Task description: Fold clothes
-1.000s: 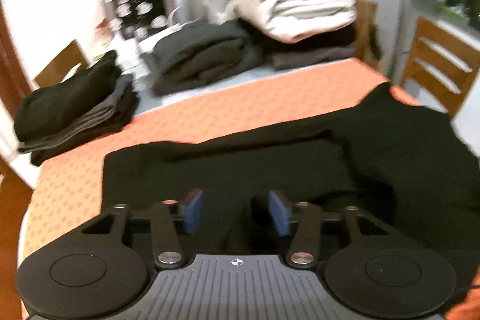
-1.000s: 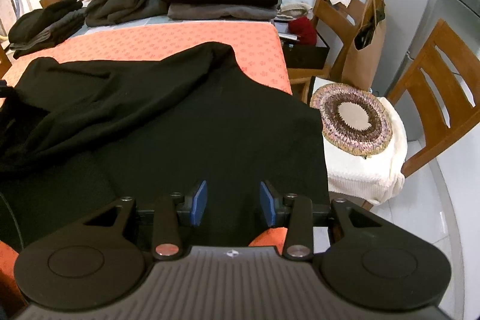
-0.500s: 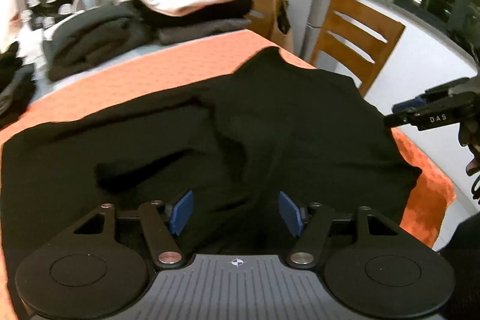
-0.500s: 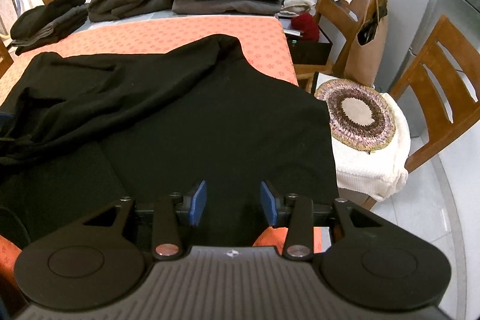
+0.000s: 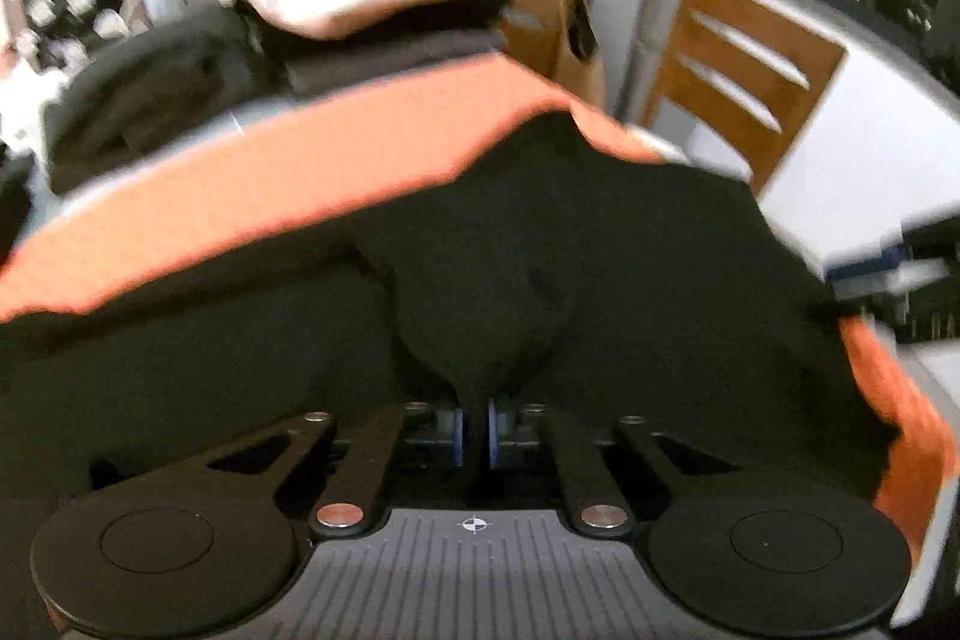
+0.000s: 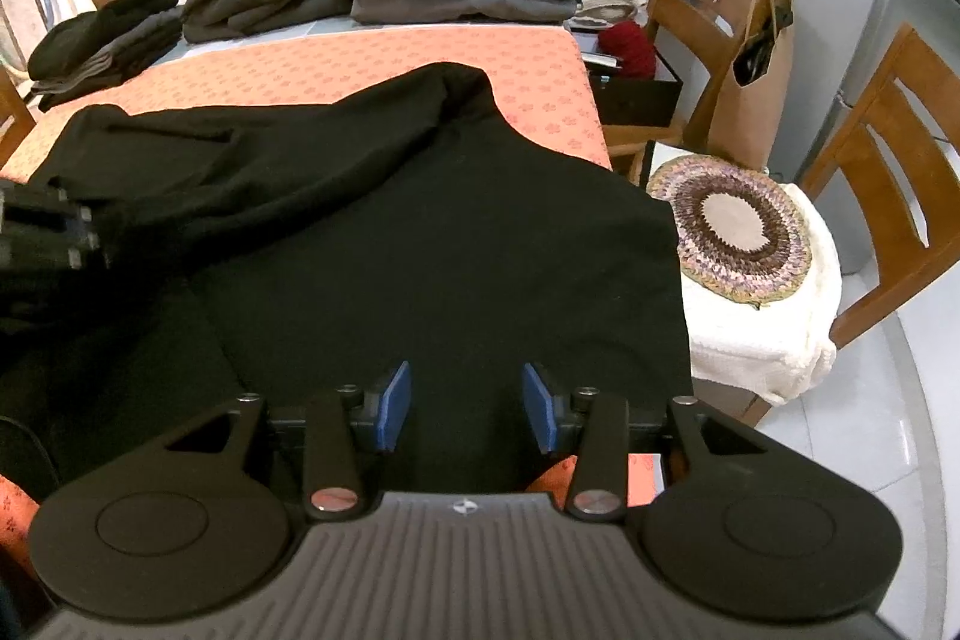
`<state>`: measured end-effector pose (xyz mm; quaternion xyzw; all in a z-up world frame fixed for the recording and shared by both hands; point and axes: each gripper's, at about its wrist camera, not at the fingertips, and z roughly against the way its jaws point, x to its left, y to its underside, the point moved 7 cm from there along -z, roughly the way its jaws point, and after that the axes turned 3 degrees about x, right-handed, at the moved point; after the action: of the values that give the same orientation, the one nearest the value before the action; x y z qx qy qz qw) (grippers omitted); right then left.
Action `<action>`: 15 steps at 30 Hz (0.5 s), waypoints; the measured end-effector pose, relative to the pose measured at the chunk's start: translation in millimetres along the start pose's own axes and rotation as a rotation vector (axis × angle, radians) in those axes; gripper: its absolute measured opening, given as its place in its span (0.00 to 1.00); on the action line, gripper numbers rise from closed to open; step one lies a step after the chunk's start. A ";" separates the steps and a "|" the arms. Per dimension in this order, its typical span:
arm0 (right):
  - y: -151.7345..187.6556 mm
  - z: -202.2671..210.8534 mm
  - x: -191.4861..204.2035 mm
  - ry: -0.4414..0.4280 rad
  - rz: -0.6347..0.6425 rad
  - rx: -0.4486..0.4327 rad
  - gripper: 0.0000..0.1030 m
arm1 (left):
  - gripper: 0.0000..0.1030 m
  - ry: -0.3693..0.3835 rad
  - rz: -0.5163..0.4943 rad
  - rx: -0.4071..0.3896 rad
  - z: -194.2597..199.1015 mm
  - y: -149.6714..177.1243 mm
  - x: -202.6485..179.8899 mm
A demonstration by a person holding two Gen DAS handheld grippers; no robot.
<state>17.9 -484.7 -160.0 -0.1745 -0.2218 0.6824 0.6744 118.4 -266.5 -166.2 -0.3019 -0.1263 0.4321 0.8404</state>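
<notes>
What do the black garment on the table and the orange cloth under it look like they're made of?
Black garment: seemingly soft matte knit or fleece; it drapes in rounded folds without shine. Orange patterned tablecloth: apparently thin woven fabric, lying flat with a small repeating motif.

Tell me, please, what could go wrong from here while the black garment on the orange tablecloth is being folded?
1. The left tongs pinch only a small bunch of the black fabric garment, so it might slip free or fold unevenly.
2. The garment's right edge hangs over the edge of the orange patterned tablecloth, so pulling could slide it off.
3. The right tongs are open, holding nothing, so that side may drag and wrinkle.
</notes>
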 end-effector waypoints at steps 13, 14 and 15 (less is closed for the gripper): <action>-17.9 -26.6 -10.5 -0.041 -0.006 0.008 0.46 | 0.09 -0.138 0.036 -0.152 16.6 -141.7 77.1; -20.1 -29.0 -11.1 -0.044 -0.008 0.007 0.46 | 0.09 -0.141 0.035 -0.149 10.8 -153.1 81.2; -22.3 -31.4 -11.8 -0.048 -0.011 0.008 0.46 | 0.09 -0.141 0.036 -0.144 4.6 -163.5 85.8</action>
<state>54.0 -494.5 -175.1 -0.1544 -0.2362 0.6836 0.6731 273.5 -268.4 -65.9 -0.3327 -0.2106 0.4571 0.7975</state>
